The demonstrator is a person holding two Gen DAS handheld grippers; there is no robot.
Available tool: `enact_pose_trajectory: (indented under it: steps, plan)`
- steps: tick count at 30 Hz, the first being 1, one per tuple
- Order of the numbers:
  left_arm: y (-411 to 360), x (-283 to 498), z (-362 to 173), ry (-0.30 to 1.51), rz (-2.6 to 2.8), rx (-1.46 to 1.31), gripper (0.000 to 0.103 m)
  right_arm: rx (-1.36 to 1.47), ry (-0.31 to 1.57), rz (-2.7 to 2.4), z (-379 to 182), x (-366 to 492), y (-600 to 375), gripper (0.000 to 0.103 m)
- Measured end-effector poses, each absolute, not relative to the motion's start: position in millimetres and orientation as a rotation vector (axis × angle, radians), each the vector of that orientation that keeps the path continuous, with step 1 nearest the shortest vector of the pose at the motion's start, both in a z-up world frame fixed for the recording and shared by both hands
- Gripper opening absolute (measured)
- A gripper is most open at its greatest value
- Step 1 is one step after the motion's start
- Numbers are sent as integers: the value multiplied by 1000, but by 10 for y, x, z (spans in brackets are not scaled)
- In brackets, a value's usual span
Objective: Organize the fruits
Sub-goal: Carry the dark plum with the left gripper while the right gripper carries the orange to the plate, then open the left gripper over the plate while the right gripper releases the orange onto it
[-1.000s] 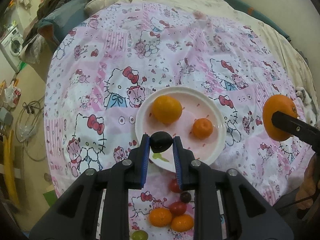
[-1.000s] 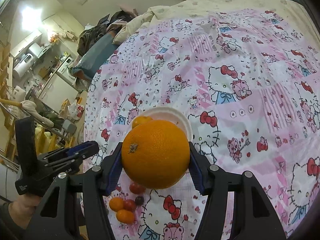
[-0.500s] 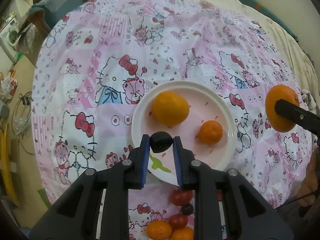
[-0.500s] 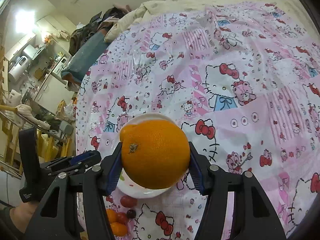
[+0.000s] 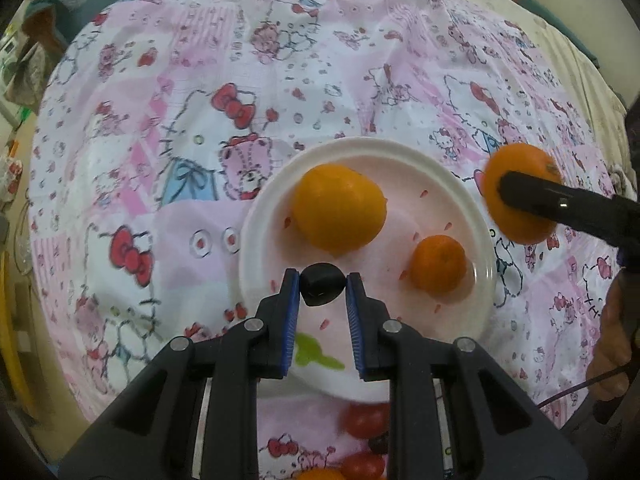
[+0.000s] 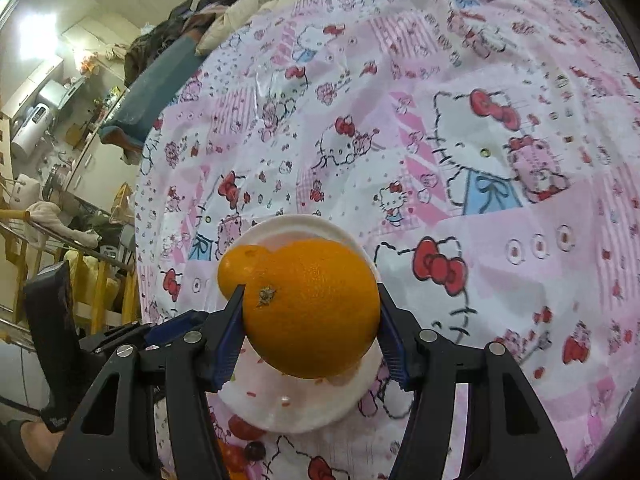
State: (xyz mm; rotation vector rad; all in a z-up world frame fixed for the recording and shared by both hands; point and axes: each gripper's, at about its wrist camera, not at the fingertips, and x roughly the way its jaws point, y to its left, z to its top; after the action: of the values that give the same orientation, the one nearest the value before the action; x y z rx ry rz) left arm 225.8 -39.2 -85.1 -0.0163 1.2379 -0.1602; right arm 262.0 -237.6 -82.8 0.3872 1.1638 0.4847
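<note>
Left gripper (image 5: 322, 286) clamped on small dark fruit (image 5: 321, 289), poised directly over near side of white plate (image 5: 256, 216), bare patch below. Right gripper (image 6: 311, 314) clamped on big orange (image 6: 312, 308), at plate's right edge. 2 oranges on plate: large (image 5: 339, 209), small (image 5: 438, 265). Left nearer to drop spot; judged straight down, short lowering.
</note>
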Motion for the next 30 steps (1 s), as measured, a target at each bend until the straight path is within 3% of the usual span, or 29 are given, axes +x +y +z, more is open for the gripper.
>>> enact_pose_trajectory:
  steps: [14, 30]
  plan:
    - [-403, 2457, -1150, 1291, -140, 38, 20, 363, 1228, 499, -1177, 2850, -2218, 62]
    - [-407, 2401, -1098, 1270, -149, 15, 21, 361, 1232, 500, -1207, 2820, -2186, 65]
